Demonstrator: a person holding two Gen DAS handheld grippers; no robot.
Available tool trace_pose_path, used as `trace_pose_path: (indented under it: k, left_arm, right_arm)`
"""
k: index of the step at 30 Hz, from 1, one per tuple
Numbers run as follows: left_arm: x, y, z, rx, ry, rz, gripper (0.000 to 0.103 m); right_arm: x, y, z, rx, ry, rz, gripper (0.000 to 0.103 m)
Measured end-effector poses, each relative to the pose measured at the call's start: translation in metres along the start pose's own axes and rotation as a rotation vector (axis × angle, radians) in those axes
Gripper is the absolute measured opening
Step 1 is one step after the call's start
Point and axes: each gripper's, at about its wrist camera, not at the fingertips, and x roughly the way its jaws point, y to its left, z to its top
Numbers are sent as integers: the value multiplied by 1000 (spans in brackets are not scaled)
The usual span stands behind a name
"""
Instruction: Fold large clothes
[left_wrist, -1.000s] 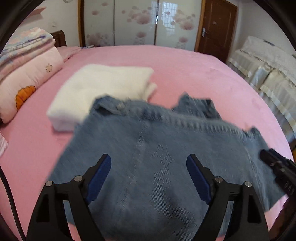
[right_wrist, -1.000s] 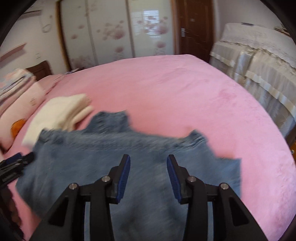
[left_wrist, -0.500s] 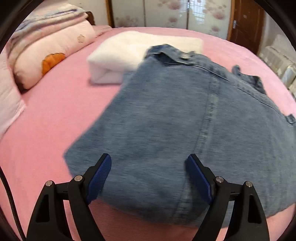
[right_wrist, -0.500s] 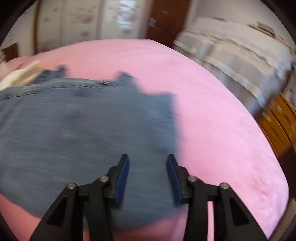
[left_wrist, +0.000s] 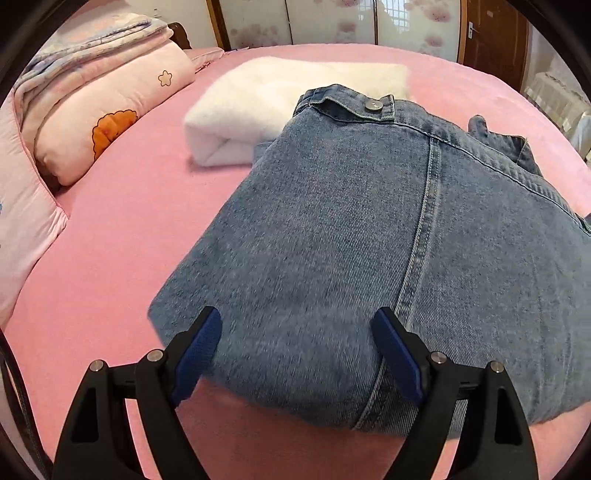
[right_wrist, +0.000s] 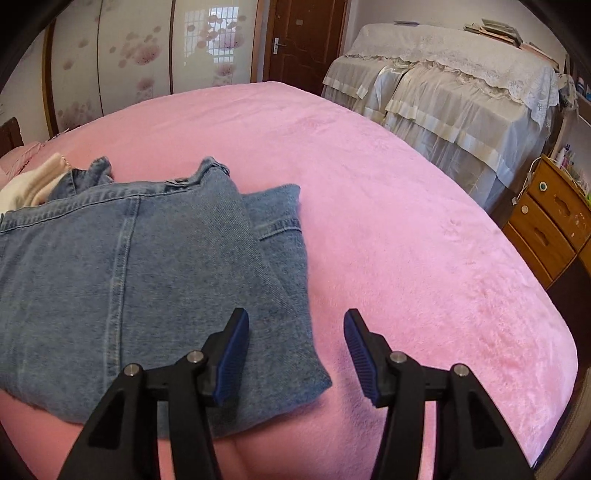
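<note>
Ample pink bedspread (right_wrist: 406, 221) beyond denim garment's (right_wrist: 147, 258) edge

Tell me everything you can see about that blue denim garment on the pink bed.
The denim garment is mid-blue, washed-looking cotton twill with stitched seams, a metal button on a band at its far edge, and layers doubled over, one panel sticking out at the right. It lies flat on the pink bedspread, its far end overlapping a folded white blanket. The left tongs straddle its near edge, open; the right tongs are opening at its corner, not gripping.
</note>
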Motion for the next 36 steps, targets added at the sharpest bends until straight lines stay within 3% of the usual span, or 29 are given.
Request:
trace_pose_path:
  k: [3,9,14,22,30,36]
  left_arm:
    - [-12,2,-2,-9,22,-10,84]
    - [-44,3,-12,-10,77,-105,84]
    - [-80,2,-23,10,77,-176,84]
    - [-132,8,-45,8,58,-326,89]
    - [-132,18,-71,-31,102,-405,89]
    - [-94,25,-87,-119,177,-521,89]
  right_arm:
    - [-17,3,-1,24,-8,38,53]
    - [-55,14,6,30,-18,101,54]
    - [-90,24,3,35,-27,153,54]
    - [-143,45,-16,5,-59,269,69]
    - [-171,81,-46,-89,-82,348,72]
    - [-159,102,-63,-105,-68,382,72]
